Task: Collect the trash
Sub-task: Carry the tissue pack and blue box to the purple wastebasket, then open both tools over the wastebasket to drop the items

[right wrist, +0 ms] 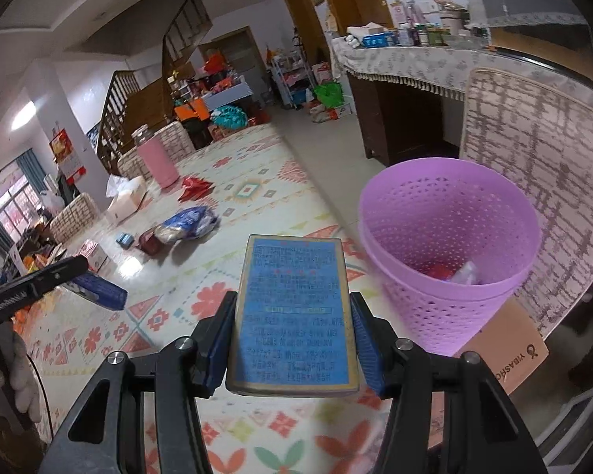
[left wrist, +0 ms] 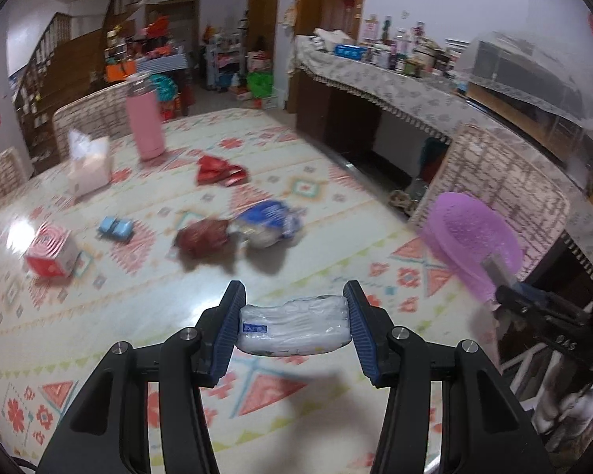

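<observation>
On the table, which carries a patterned cloth, the things run from the left edge across to the right edge. Nearest the left edge in the left wrist view sits a red and white carton, with a pale tissue box farther back and a tall pink bottle beyond that toward the far edge. Just right of the carton lies a small blue packet, then a dark red wrapper touching a blue and white bag, and behind them, nearer the far edge, a crumpled red wrapper. All of this is blurred. The left gripper hangs above the near part of the table with its pads pinching a white plastic-wrapped pack by its two ends, clear of the cloth. To its right, the right gripper is clamped on the long sides of a flat blue-faced box covered in small print, which points away from the camera and is held above the cloth. At the right edge of the table stands a purple perforated basket, upright, just beside the blue box; inside it lie some red and pale scraps. A patterned chair back rises behind the basket.
</observation>
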Available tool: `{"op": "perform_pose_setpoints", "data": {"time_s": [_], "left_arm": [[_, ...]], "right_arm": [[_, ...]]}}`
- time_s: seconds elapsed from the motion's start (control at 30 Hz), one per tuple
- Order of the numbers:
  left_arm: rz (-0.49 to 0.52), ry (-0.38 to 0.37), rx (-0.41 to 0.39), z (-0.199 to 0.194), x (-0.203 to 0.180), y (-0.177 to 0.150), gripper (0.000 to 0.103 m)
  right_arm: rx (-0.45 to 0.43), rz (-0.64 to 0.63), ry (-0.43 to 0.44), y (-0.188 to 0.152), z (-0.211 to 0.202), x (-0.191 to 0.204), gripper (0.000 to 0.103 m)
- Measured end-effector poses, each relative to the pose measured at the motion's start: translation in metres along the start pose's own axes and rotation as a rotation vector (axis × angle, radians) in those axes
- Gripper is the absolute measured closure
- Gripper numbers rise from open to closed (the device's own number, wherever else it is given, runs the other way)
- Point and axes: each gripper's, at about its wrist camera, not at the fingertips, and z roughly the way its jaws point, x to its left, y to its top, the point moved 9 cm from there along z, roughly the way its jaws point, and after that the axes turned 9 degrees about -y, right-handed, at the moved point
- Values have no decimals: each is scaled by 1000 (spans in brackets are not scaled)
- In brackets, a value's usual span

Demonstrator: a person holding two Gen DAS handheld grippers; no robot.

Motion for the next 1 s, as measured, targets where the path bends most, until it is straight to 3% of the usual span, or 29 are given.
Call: {"op": "perform_pose_setpoints", "data": {"time_s": [0.3, 0.6, 0.93, 1.0], "left_arm": [[79, -128, 47, 52, -82, 38, 53], [117, -266, 139, 131, -173, 73, 53], [91, -344, 177, 176, -211, 94, 52], [97, -348, 176, 174, -213, 91, 45]], "right_arm": [[-15, 96, -49, 14, -1, -69, 44], [-34, 179, -89, 42, 5, -129, 44], [-32, 216, -110, 66, 26, -163, 42], [-33, 232, -118, 69, 31, -169, 36]]}}
